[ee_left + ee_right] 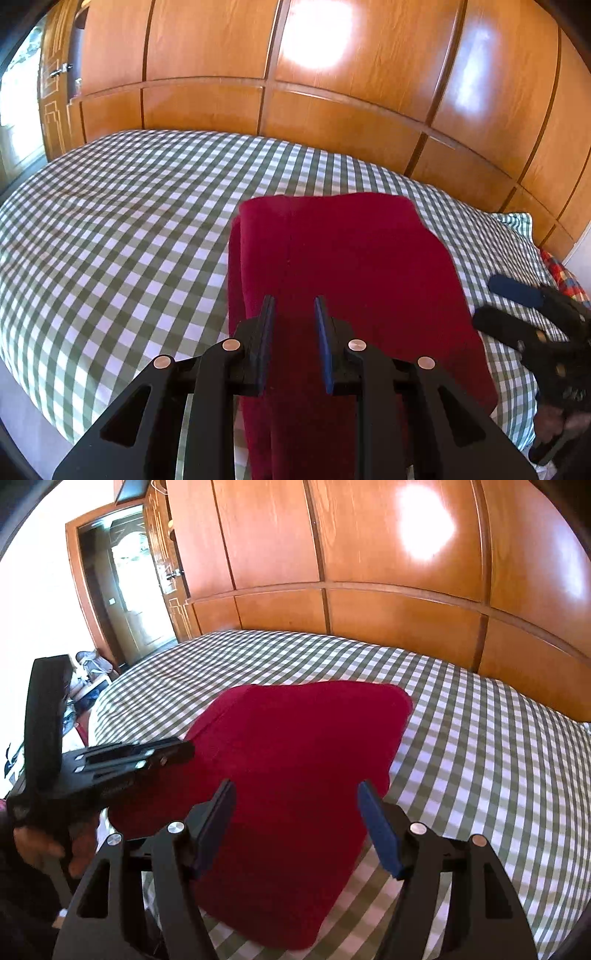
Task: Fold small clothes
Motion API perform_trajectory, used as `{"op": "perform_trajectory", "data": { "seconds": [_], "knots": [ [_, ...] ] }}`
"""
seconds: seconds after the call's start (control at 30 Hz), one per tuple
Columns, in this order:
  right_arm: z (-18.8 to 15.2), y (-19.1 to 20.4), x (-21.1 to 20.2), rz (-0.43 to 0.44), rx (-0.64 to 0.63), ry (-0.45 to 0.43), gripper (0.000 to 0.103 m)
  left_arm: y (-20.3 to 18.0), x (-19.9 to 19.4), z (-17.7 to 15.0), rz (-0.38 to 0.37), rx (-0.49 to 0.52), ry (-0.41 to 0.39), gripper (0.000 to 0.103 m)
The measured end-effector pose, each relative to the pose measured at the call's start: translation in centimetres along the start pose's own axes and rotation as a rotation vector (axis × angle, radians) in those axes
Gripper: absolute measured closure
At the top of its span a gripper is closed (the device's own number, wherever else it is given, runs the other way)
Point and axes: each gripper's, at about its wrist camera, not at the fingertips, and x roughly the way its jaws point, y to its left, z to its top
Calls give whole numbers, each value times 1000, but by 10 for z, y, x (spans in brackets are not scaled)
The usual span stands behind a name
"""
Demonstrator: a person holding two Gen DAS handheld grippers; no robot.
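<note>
A dark red garment (343,266) lies folded flat on the green-and-white checked bed (110,229). It also shows in the right wrist view (295,753). My left gripper (295,301) hovers over the garment's near end, its jaws a little apart with nothing between them. It shows at the left of the right wrist view (184,747). My right gripper (295,786) is open wide and empty above the garment's near right part. It shows at the right edge of the left wrist view (495,302), beside the garment.
A tall wooden wardrobe (369,572) runs along the far side of the bed (480,757). A doorway (122,590) stands at the far left. A plaid cloth (561,273) lies at the bed's right end. Clutter (85,686) sits on the floor at left.
</note>
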Motion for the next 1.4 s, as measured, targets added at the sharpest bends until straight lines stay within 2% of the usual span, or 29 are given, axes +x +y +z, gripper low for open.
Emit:
{"op": "perform_trajectory", "data": {
  "seconds": [0.33,0.53,0.57,0.6,0.63,0.67,0.7,0.77,0.87,1.03,1.07,1.17,1.27,1.33,1.4],
  "knots": [
    [-7,-5,46,-30,12,83,35,15,18,-5,-19,-31,38,83],
    [-6,-11,48,-15,16,87,34,19,19,-7,-46,-50,30,83],
    [-5,-11,45,-11,17,86,28,19,18,-7,-50,-53,28,83],
    [-3,-17,39,1,44,87,17,20,15,-6,-59,-59,24,83],
    [-3,-26,34,20,90,84,14,23,11,-6,-73,-72,18,83],
    [-3,-34,31,37,131,82,14,29,5,-4,-106,-104,8,79],
    [-5,-47,28,67,195,84,13,33,1,-3,-123,-130,1,70],
    [-11,-73,29,125,320,101,13,47,-3,0,-161,-193,1,59],
    [-21,-101,39,247,482,134,13,63,5,3,-213,-267,44,58],
    [-33,-115,60,372,583,187,13,74,23,3,-385,-360,126,58],
    [-34,-114,63,392,591,188,13,73,28,3,-403,-364,147,58],
    [-32,-109,69,476,588,210,23,69,37,0,-381,-332,172,58],
    [-30,-98,78,480,543,229,25,71,48,-3,-409,-330,177,57],
    [-29,-96,79,481,532,230,32,77,52,-5,-439,-339,178,58],
    [-27,-94,71,488,514,218,51,83,53,-8,-483,-363,176,65]
  ]
}}
